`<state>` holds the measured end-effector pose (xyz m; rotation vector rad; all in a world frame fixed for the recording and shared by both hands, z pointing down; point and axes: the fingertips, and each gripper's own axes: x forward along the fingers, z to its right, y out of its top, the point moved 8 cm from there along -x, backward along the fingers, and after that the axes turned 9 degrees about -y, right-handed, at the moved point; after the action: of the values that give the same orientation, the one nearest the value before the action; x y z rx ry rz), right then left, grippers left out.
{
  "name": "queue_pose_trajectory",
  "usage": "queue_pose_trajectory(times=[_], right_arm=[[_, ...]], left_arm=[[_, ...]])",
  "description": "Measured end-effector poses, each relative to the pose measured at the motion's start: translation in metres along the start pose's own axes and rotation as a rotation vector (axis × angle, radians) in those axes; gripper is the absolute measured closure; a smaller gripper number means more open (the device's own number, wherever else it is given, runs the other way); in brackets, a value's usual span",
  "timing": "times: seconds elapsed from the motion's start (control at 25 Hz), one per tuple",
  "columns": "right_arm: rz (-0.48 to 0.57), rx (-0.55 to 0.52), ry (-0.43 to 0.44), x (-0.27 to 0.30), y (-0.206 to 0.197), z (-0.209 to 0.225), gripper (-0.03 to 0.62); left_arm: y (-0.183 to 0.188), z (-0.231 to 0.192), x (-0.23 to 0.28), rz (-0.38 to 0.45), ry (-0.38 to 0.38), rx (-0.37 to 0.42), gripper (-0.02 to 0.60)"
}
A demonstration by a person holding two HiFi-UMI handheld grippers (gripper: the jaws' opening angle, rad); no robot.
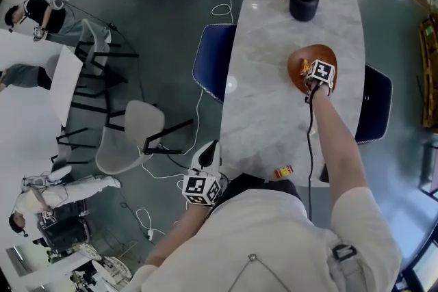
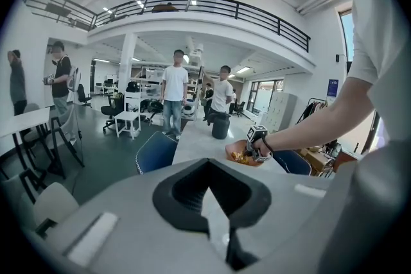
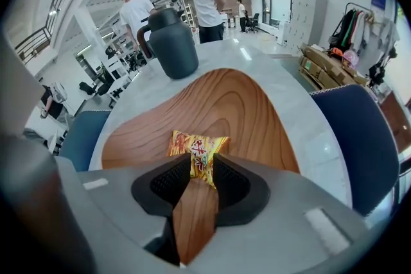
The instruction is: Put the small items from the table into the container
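Observation:
A brown wooden bowl [image 1: 301, 55] stands on the right half of the marble table [image 1: 274, 106]. My right gripper [image 1: 309, 78] points steeply down into it. In the right gripper view a yellow snack packet [image 3: 196, 147] lies on the wood of the bowl [image 3: 257, 119], one end reaching between the parted jaws of the right gripper [image 3: 196, 188], which is open. A small red and yellow packet [image 1: 283, 171] lies near the table's front edge. My left gripper [image 1: 209, 150] hovers at the table's near left corner, open with nothing in it [image 2: 212, 202]; its view shows the bowl [image 2: 239, 154] far ahead.
A black jug [image 1: 301, 0] stands at the far end of the table. Blue chairs sit on the left [image 1: 213, 61] and the right [image 1: 375, 102] of it. White chairs, cables and several people stand on the floor to the left.

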<state>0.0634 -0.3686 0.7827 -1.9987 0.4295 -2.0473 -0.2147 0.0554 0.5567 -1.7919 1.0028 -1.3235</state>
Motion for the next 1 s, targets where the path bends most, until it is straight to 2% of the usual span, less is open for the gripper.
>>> queue_pose_trajectory(times=[0.24,0.48,0.64,0.72,0.84,1.0], right_arm=[[0.069,0.045,0.014,-0.022,0.005,0.006,0.462],[0.263,0.091,0.101,-0.093,0.017,0.012,0.488],[0.451,0.079,0.171,-0.167,0.020,0.020,0.512],[0.557,0.064,0.208,-0.208,0.010,0.025,0.565],[0.682,0.028,0.269,-0.267,-0.020,0.027,0.566],[0.815,-0.056,0.299,-0.331,-0.069,0.027,0.566]], left_arm=[[0.008,-0.003,-0.001,0.023,-0.022,0.012,0.577],[0.021,-0.001,0.005,0.071,-0.067,0.047,0.577],[0.035,0.008,0.014,0.135,-0.118,0.052,0.577],[0.042,0.013,0.016,0.171,-0.149,0.048,0.577],[0.051,0.023,0.020,0.192,-0.198,0.059,0.577],[0.064,0.043,0.035,0.199,-0.273,0.081,0.577]])
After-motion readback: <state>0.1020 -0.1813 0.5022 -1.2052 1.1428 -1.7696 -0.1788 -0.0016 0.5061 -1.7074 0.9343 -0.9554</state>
